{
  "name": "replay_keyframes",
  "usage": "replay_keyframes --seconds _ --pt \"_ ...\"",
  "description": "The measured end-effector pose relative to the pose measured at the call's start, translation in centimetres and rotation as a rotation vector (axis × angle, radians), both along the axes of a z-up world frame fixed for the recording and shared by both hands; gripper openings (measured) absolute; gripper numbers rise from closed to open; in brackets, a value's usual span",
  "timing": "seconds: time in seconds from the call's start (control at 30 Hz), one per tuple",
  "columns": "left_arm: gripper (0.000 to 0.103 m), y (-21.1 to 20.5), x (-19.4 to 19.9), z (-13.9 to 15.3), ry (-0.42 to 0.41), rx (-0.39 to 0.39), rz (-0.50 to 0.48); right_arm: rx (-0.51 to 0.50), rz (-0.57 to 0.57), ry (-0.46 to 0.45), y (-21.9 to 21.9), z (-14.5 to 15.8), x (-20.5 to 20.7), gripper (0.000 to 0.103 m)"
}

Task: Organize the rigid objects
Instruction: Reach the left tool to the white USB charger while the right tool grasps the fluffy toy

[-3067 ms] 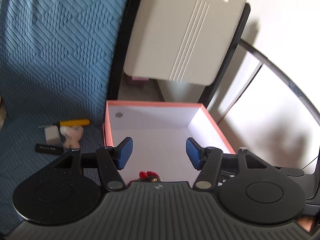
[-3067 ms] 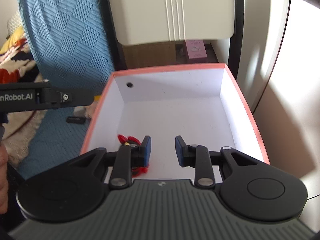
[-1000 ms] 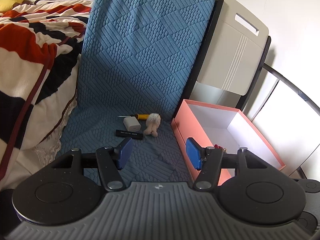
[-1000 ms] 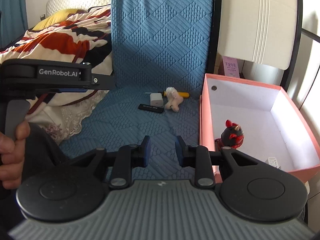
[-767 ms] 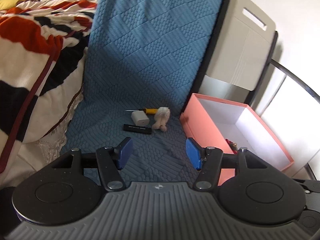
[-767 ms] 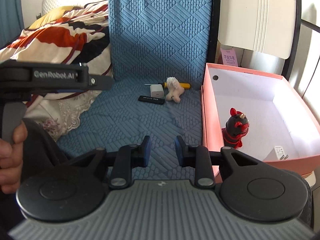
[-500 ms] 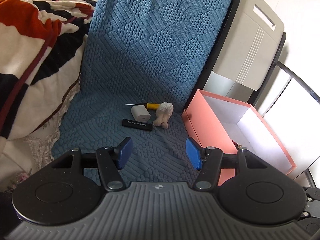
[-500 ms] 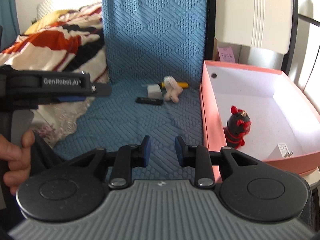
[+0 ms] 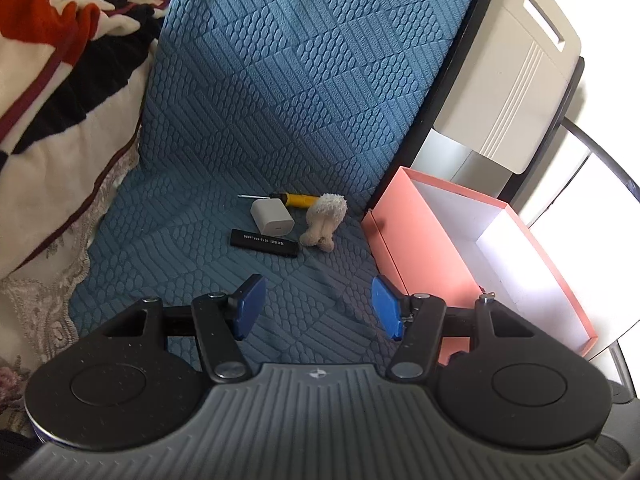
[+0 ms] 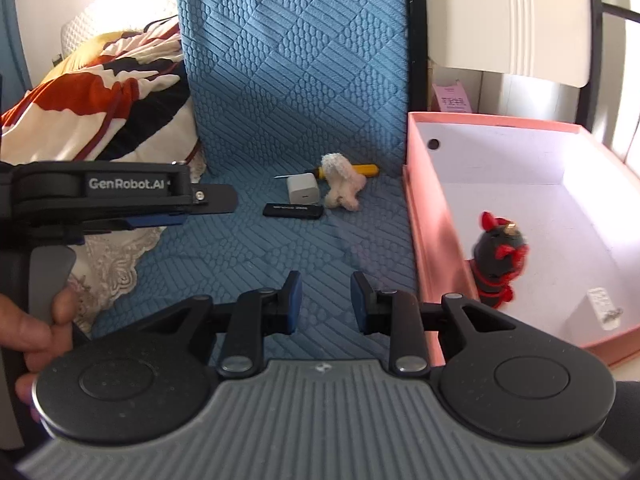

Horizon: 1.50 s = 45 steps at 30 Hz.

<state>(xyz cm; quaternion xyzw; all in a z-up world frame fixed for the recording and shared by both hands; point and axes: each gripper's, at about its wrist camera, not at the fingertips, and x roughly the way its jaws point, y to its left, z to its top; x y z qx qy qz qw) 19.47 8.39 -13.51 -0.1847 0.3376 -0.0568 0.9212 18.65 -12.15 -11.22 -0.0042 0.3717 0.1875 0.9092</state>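
Four small items lie clustered on the blue quilted cover [image 9: 280, 92], left of the pink cardboard box [image 9: 412, 236].

The white plastic charger cube [image 9: 272, 221] looks light, stiff and smooth; I would pinch its flat sides. Touching its front is a flat black stick with white print [image 9: 264, 243]; behind, a yellow-handled screwdriver [image 9: 294, 199]; beside, a soft cream plush toy [image 9: 324, 220]. Inside the box stand a black-and-red figurine [image 10: 498, 258] and a white plug [image 10: 602, 304]. Left hand-held gripper [image 9: 318, 307] is spread wide and empty; right hand-held gripper [image 10: 326, 303] is parted and empty.
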Motion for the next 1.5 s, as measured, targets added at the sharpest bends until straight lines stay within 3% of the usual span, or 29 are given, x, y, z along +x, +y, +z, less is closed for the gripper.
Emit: replay_keyframes --seconds 0.27,0.63,1.07,1.2,1.33,1.5 --pt "0.065 0.9 3.6 -0.9 0.039 -0.049 -0.001 0.079 0.023 0.033 0.7 -0.9 3.0 0.030" --pt "0.065 2.8 11.0 -3.5 0.123 -0.092 0.007 0.052 0.041 0.039 1.9 -2.0 8.4 0.031" --pt "0.065 4.5 18.9 -6.2 0.228 -0.080 0.016 -0.008 0.031 0.084 4.5 -4.6 15.9 0.031" --pt "0.065 5.2 20.8 -7.0 0.258 -0.071 0.022 -0.042 0.036 0.091 5.5 -5.5 17.8 0.034" --pt "0.065 5.8 22.1 -7.6 0.276 -0.065 0.026 -0.051 0.023 0.124 6.0 -6.5 19.9 0.046" --pt "0.066 6.2 22.7 -8.1 0.293 -0.084 0.028 -0.065 0.029 0.138 6.6 -7.6 21.9 0.047"
